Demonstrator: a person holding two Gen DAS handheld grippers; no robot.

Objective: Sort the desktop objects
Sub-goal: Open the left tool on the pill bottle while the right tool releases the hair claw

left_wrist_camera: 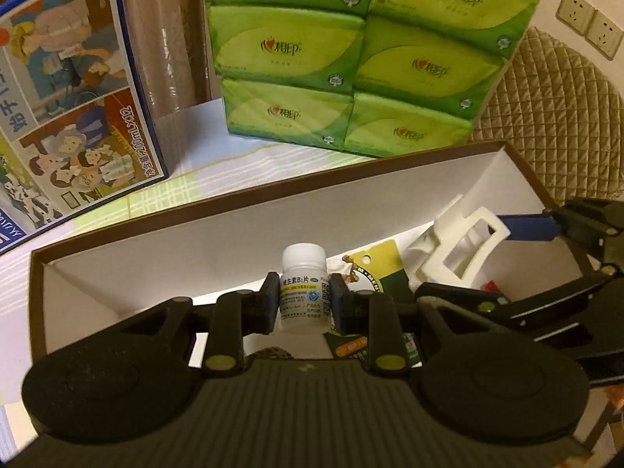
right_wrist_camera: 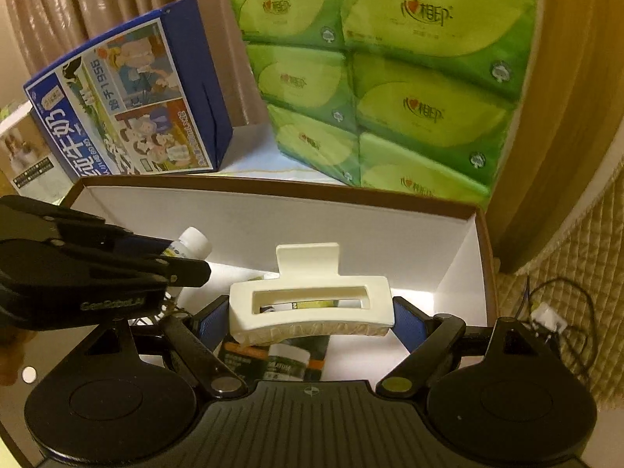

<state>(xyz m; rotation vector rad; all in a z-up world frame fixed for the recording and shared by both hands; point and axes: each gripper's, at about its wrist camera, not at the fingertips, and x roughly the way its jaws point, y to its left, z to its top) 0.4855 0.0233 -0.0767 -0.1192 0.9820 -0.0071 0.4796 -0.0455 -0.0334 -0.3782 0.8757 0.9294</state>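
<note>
Pill bottle [left_wrist_camera: 303, 288] sits clenched in my left tongs [left_wrist_camera: 305, 302]; my right tongs [right_wrist_camera: 310, 321] grasp the white hair clip [right_wrist_camera: 310, 304]. Both hang over the open box [left_wrist_camera: 234, 210], packets [right_wrist_camera: 273, 355] inside, tissue packs [left_wrist_camera: 351, 58] behind.

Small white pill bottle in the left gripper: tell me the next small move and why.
Probably lower the small white pill bottle a little and open the left gripper. It is held above the floor of the brown-rimmed white cardboard box, with empty floor beneath.
</note>
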